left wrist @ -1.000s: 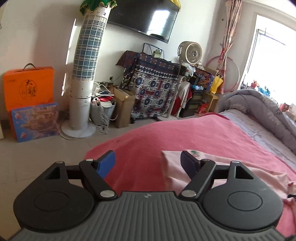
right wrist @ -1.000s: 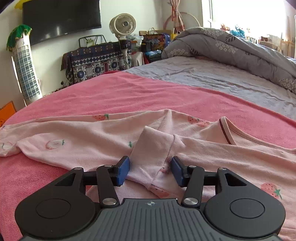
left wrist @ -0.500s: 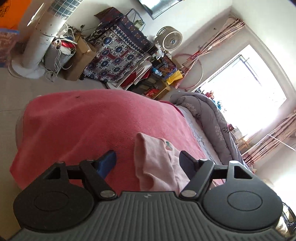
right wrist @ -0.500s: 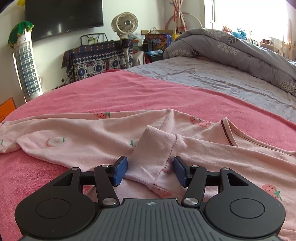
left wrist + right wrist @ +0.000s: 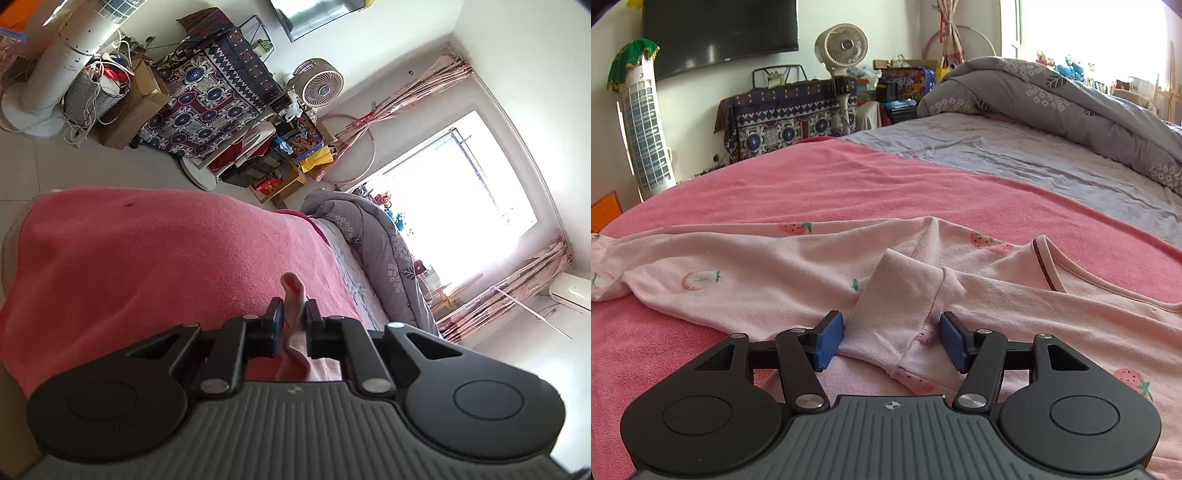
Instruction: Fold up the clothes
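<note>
On the pink blanket (image 5: 871, 184) of the bed, the pink strawberry-print garment (image 5: 775, 273) is lying spread at 12 o'clock of the right gripper (image 5: 892, 341). The left gripper (image 5: 293, 323), jaws just closing, is now pinching a fabric edge (image 5: 293, 295) that a second ago lay loose between wide pads, so a fold looks ready to begin. The right gripper is opening a little, straddling a raised sleeve fold (image 5: 897, 295) at half width, the left pad (image 5: 827, 339) seemingly brushing it, not clamping.
</note>
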`<state>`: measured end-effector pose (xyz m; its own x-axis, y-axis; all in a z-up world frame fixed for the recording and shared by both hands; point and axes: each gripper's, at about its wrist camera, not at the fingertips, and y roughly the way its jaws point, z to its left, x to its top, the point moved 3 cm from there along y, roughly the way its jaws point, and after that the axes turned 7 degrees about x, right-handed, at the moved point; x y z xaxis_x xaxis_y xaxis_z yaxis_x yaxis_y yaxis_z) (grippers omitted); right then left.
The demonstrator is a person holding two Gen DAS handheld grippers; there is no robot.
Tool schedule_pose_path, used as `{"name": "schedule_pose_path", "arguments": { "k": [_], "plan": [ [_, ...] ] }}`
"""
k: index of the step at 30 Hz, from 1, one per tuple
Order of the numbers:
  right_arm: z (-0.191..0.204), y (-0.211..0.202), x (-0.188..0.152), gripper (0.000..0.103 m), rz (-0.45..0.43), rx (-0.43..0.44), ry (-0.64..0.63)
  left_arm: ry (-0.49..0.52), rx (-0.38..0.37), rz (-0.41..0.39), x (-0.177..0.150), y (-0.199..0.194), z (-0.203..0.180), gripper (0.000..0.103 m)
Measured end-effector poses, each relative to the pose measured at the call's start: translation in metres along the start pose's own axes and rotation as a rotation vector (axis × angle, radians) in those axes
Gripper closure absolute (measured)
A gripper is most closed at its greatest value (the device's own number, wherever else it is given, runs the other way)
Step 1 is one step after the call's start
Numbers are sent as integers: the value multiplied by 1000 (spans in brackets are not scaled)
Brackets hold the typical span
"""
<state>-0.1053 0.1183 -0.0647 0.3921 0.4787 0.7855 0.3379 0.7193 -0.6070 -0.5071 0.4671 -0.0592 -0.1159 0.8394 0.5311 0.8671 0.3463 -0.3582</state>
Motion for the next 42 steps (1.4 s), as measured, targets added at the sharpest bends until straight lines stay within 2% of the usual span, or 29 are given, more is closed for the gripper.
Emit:
{"name": "schedule_pose_path", "arguments": {
  "k": [1, 2, 3, 5, 6, 8, 10, 16, 19, 21, 24, 26, 29, 32, 35, 38, 40, 42],
  "plan": [
    [0, 0, 0, 44, 0, 0, 0, 15, 19, 10, 0, 4, -2, 79],
    [0, 0, 0, 44, 0, 0, 1, 26, 37, 22, -1, 9, -4, 75],
    [0, 0, 0, 44, 0, 1, 1, 25, 48, 29, -2, 12, -6, 75],
    [0, 0, 0, 44, -1, 1, 1, 12, 52, 41, -2, 17, -11, 86],
    [0, 0, 0, 44, -1, 1, 1, -12, 32, 49, -1, 17, -13, 95],
    [0, -1, 0, 44, -3, 2, 2, -63, -25, 64, 4, 18, -20, 96],
    [-2, -3, 0, 44, -8, 8, 10, -65, -67, 79, 9, 19, -34, 96],
    [-18, -32, -1, 45, -34, 19, 93, 49, -176, 159, 6, 40, -113, 96],
    [-34, -63, -12, 44, -42, -22, 77, 117, -242, 224, -12, 58, -165, 96],
    [-49, -88, -26, 40, -47, -63, 86, 176, -273, 272, -31, 74, -207, 96],
    [-82, -134, -52, 37, -88, -86, 171, 246, -324, 348, -64, 99, -266, 96],
    [-106, -164, -70, 30, -117, -110, 230, 273, -363, 391, -85, 116, -304, 96],
    [-140, -199, -100, 28, -143, -203, 297, 334, -415, 433, -126, 132, -366, 96],
    [-172, -219, -129, 27, -186, -210, 407, 414, -448, 498, -179, 154, -424, 96],
    [-193, -229, -156, 27, -254, -192, 536, 497, -419, 554, -240, 180, -468, 96],
    [-205, -238, -176, 27, -353, -144, 629, 555, -441, 612, -301, 198, -497, 96],
    [-209, -239, -179, 25, -375, -104, 643, 619, -409, 646, -339, 213, -509, 96],
    [-212, -240, -181, 21, -386, -75, 648, 703, -339, 664, -372, 232, -514, 96]
  ]
}}
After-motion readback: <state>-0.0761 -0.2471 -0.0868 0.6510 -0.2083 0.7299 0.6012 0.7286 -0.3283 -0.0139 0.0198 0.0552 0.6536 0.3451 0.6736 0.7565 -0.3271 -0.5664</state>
